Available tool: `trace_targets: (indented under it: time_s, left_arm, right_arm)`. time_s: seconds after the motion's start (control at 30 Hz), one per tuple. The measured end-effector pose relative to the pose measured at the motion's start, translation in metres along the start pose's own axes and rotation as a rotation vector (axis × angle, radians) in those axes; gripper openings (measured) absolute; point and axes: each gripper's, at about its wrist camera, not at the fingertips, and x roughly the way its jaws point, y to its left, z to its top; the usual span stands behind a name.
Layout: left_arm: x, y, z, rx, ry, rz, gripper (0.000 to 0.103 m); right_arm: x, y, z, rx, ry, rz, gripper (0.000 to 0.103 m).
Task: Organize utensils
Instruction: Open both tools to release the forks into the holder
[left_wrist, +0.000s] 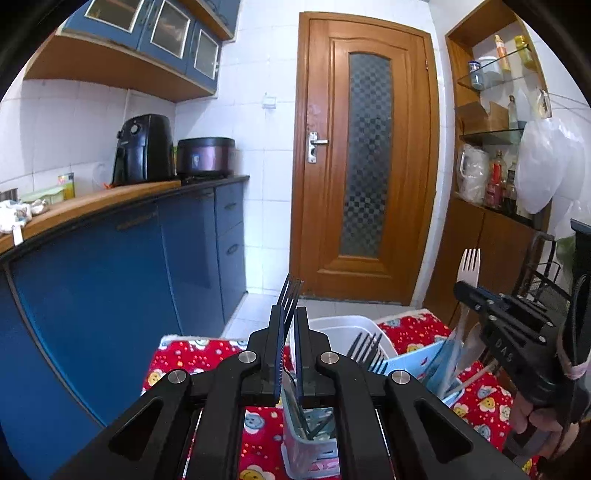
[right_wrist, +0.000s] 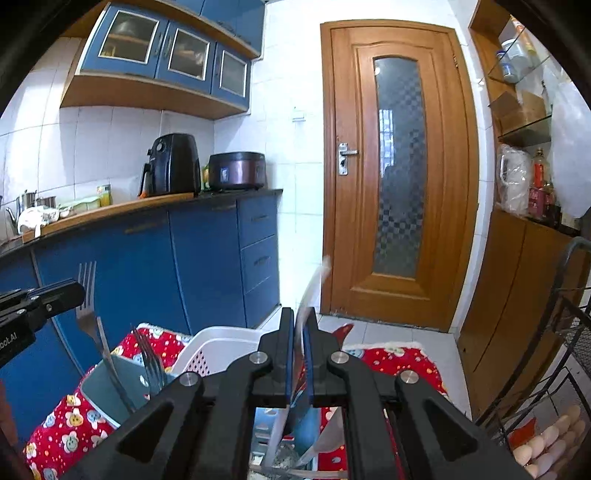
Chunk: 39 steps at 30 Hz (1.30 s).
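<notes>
My left gripper (left_wrist: 289, 314) is shut on a metal fork (left_wrist: 290, 293), tines up, above a light blue utensil holder (left_wrist: 312, 428). It also shows in the right wrist view (right_wrist: 83, 291), holding the metal fork (right_wrist: 87, 291) over the holder (right_wrist: 110, 391), where another metal fork (right_wrist: 147, 354) stands. My right gripper (right_wrist: 298, 325) is shut on a white plastic fork (right_wrist: 314, 291), held upright over a second blue holder (right_wrist: 306, 424) with white utensils. In the left wrist view the right gripper (left_wrist: 466, 291) grips that white fork (left_wrist: 469, 267).
A white plastic basket (left_wrist: 343, 328) stands behind the holders on a red patterned cloth (left_wrist: 192, 354). Blue cabinets with a countertop (left_wrist: 110, 199) run along the left. A wooden door (left_wrist: 365, 155) is ahead. A wire rack (right_wrist: 546, 369) with eggs stands at right.
</notes>
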Motion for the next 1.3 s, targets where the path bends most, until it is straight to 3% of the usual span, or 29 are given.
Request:
trace_targets:
  time_s: [0.13, 0.23, 0.3, 0.4, 0.5, 0.93, 1.3]
  left_arm:
    - [0.004, 0.002, -0.005, -0.021, 0.036, -0.026, 0.006]
    - [0.005, 0.001, -0.008, -0.035, 0.06, -0.05, 0.007]
    - [0.002, 0.0, -0.009, -0.031, 0.056, -0.049, 0.011]
    - [-0.005, -0.004, -0.008, -0.017, 0.053, -0.053, 0.018]
    - [-0.014, -0.006, -0.006, -0.017, 0.048, -0.067, 0.034]
    - [-0.05, -0.009, -0.021, -0.026, 0.091, -0.082, 0.037]
    - [-0.06, -0.004, -0.05, -0.053, 0.162, -0.081, 0.038]
  right_arm:
    - [-0.001, 0.0, -0.003, 0.015, 0.024, 0.03, 0.008]
    - [-0.004, -0.003, -0.001, 0.047, 0.031, 0.06, 0.019]
    - [-0.009, -0.004, 0.001, 0.059, 0.024, 0.067, 0.032]
    - [-0.018, -0.001, 0.004, 0.051, 0.007, 0.068, 0.033]
    - [-0.028, 0.0, 0.007, 0.061, -0.007, 0.077, 0.034]
    - [-0.07, 0.0, -0.008, 0.114, 0.077, 0.143, 0.035]
    - [-0.076, 0.004, -0.054, 0.127, 0.226, 0.168, 0.035]
